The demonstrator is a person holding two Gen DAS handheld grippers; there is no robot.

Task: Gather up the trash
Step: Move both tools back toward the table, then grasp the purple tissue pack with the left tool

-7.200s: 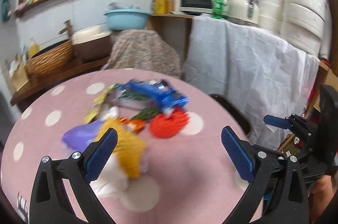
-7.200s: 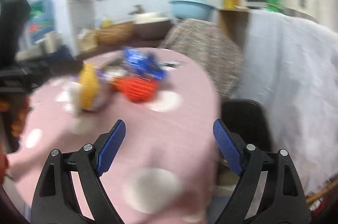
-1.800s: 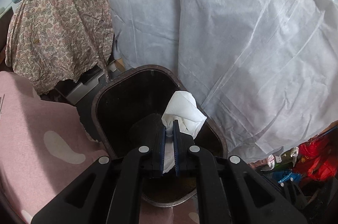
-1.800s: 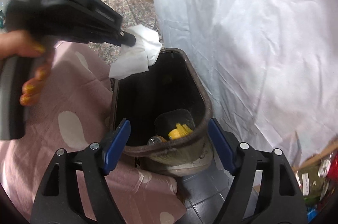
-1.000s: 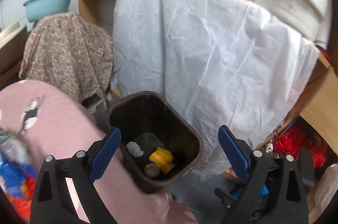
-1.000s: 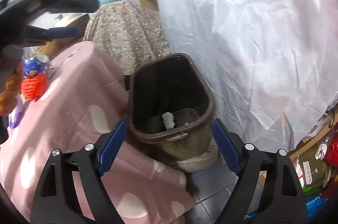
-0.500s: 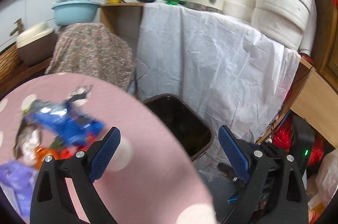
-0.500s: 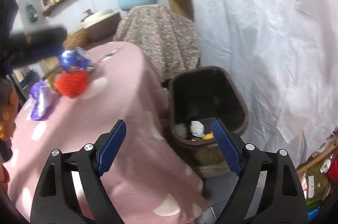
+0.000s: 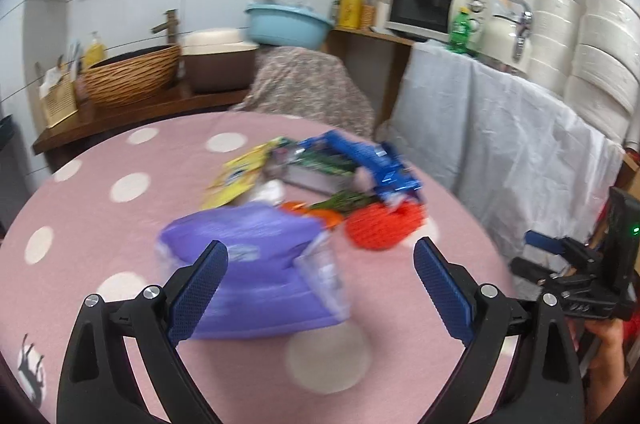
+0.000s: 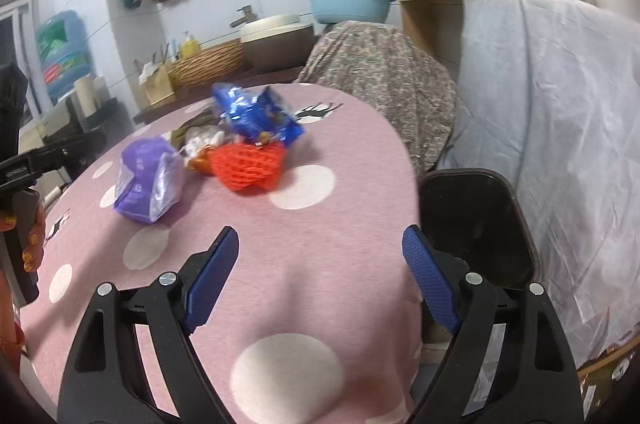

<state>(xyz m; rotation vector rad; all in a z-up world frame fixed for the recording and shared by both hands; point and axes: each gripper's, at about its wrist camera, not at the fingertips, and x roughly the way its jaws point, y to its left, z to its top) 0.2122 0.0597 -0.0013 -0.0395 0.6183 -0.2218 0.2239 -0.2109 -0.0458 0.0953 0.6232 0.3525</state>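
The left gripper point(image 9: 320, 288) hovers over the round table under its pink cloth with white dots point(image 9: 100, 224), its blue-padded jaws spread wide and empty. A crumpled purple plastic bag point(image 9: 256, 264) lies just in front of it, partly between the two fingers but not touched by either.

The right gripper point(image 10: 320, 280) is likewise wide apart and holds nothing — it hangs above the table's near edge, well short of the litter.

The trash sits in a loose heap toward the far side of the table: the purple bag nearest, a red foam fruit net point(image 10: 248, 164) beside it, a shiny blue snack wrapper point(image 10: 256, 116) behind the net, and a yellow packet point(image 9: 240, 176) at the back, blurred in the left view.

A dark brown plastic bin point(image 10: 476, 220) stands on the floor just beside the table edge, in front of a white draped sheet point(image 10: 560, 104).
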